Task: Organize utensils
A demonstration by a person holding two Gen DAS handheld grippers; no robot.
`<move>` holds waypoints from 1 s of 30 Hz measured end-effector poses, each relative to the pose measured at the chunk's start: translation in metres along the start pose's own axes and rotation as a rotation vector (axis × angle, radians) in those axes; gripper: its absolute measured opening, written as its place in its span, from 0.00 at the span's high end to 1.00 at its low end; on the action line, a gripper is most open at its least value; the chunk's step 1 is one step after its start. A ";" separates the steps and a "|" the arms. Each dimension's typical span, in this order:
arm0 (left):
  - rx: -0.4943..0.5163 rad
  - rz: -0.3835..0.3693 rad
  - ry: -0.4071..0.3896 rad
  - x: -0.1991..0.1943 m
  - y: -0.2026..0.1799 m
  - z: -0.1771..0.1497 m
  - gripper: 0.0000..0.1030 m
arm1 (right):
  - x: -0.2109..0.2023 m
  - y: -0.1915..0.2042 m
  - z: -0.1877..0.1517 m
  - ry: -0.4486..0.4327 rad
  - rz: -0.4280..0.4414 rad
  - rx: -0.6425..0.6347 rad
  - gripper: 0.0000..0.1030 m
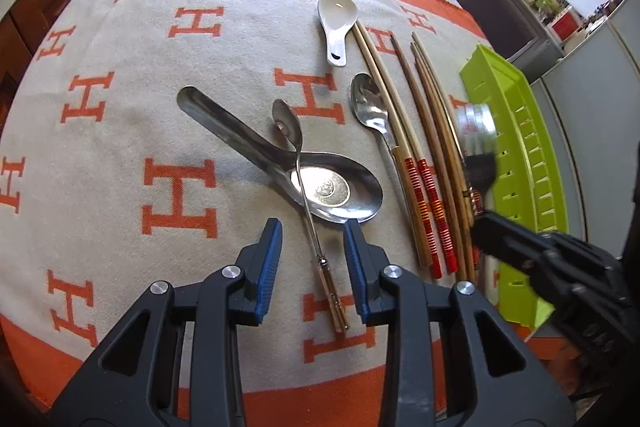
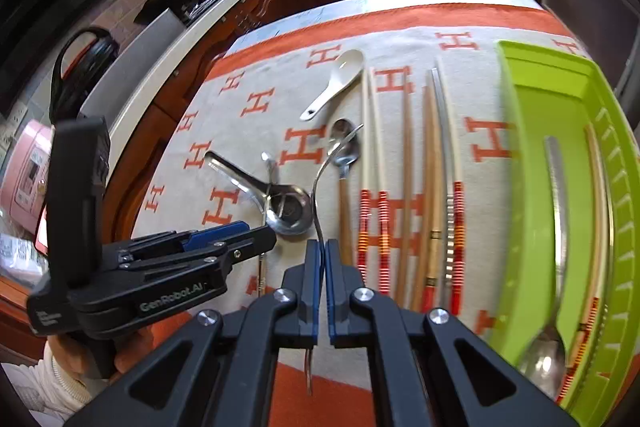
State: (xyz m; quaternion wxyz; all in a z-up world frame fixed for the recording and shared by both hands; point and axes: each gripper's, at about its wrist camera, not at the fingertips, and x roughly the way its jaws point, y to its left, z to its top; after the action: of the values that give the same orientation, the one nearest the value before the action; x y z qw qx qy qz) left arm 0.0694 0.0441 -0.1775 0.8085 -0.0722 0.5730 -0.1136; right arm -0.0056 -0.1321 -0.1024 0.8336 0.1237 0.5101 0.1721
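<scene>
Now | left hand-held gripper [image 1: 312, 247] apart astride spoon handle [image 1: 328, 283]; right hand-held gripper [image 2: 323, 259] clamped on spoon [image 2: 320, 187] beside tray [image 2: 528, 187]

Right gripper [image 2: 323, 247] jaws tight on a thin metal utensil handle [image 2: 320, 203], green tray [image 2: 532, 187] alongside.

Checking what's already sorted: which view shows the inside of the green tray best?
The right wrist view: it looks down into the green tray, where a metal spoon and a chopstick already lie. The left wrist view shows only the tray's slotted wall and rim, partly behind the right gripper; its contents are hidden.
</scene>
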 end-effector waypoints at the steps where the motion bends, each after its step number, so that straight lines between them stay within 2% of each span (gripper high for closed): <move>1: 0.006 0.020 0.006 0.002 -0.003 -0.001 0.72 | -0.005 -0.005 0.000 -0.011 -0.001 0.014 0.98; 4: 0.031 0.080 -0.006 0.005 -0.011 -0.002 0.76 | -0.020 -0.020 -0.002 -0.043 -0.006 0.051 0.98; 5: 0.034 0.096 -0.011 0.005 -0.014 -0.003 0.85 | -0.024 -0.025 -0.003 -0.053 -0.007 0.063 0.98; 7: 0.043 0.133 -0.012 0.006 -0.017 -0.004 0.95 | -0.033 -0.033 -0.004 -0.075 -0.010 0.085 0.98; 10: 0.027 0.134 -0.012 0.007 -0.017 -0.003 0.99 | -0.044 -0.043 -0.007 -0.100 -0.009 0.115 0.98; 14: -0.022 0.069 -0.001 0.001 -0.012 -0.006 1.00 | -0.055 -0.055 -0.010 -0.132 -0.006 0.149 0.98; 20: -0.018 -0.017 -0.019 -0.027 -0.027 -0.009 1.00 | -0.071 -0.072 -0.015 -0.175 -0.019 0.191 0.98; 25: 0.046 -0.090 -0.046 -0.051 -0.064 0.002 1.00 | -0.083 -0.092 -0.018 -0.191 -0.066 0.216 0.98; 30: 0.132 -0.151 -0.022 -0.050 -0.116 0.015 1.00 | -0.085 -0.110 -0.019 -0.183 -0.164 0.221 0.98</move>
State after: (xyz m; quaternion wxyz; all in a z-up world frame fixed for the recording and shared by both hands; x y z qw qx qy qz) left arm 0.0557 -0.0542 -0.0982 0.8068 -0.0629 0.5482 -0.2111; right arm -0.0410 -0.2667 -0.0841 0.8691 0.1877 0.4563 0.0340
